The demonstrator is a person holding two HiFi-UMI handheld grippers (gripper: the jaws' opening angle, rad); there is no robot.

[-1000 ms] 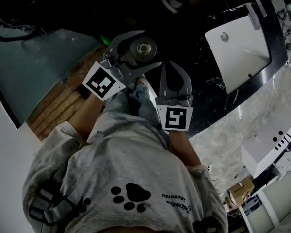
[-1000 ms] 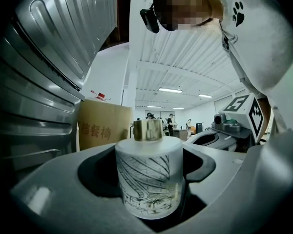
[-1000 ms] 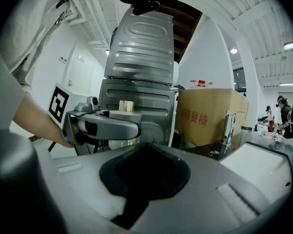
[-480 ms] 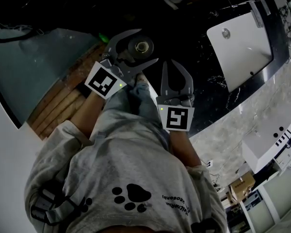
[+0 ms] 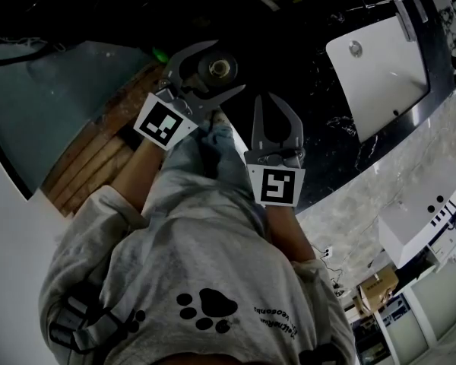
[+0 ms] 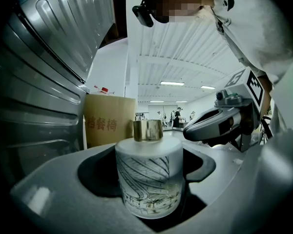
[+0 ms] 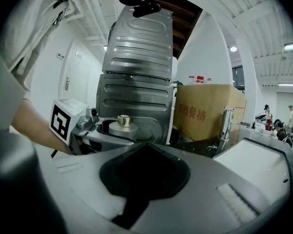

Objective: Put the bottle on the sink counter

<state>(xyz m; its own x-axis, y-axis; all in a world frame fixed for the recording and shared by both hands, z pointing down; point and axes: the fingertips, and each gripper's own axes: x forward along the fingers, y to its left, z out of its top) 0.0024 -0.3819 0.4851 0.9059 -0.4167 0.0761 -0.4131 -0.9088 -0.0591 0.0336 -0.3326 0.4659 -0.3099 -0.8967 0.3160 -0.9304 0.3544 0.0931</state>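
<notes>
A frosted white bottle (image 6: 147,177) with a leaf print and a gold cap stands upright between the jaws of my left gripper (image 5: 226,67), which is shut on its body. From above, the bottle (image 5: 216,70) shows as a round shape with the cap at its middle, over dark ground to the left of the black marble sink counter (image 5: 327,128). My right gripper (image 5: 262,99) is just right of it, shut with nothing in it. In the right gripper view the held bottle (image 7: 123,126) is ahead on the left.
A white basin (image 5: 380,59) with a faucet (image 7: 228,126) is set in the counter at the right. A cardboard box (image 7: 207,111) and a ribbed metal case (image 7: 136,48) stand behind. Wooden planks (image 5: 91,158) and a teal sheet lie at the left.
The left gripper with the bottle sits slightly higher in the head view than a second ago. Neither grip has changed.
</notes>
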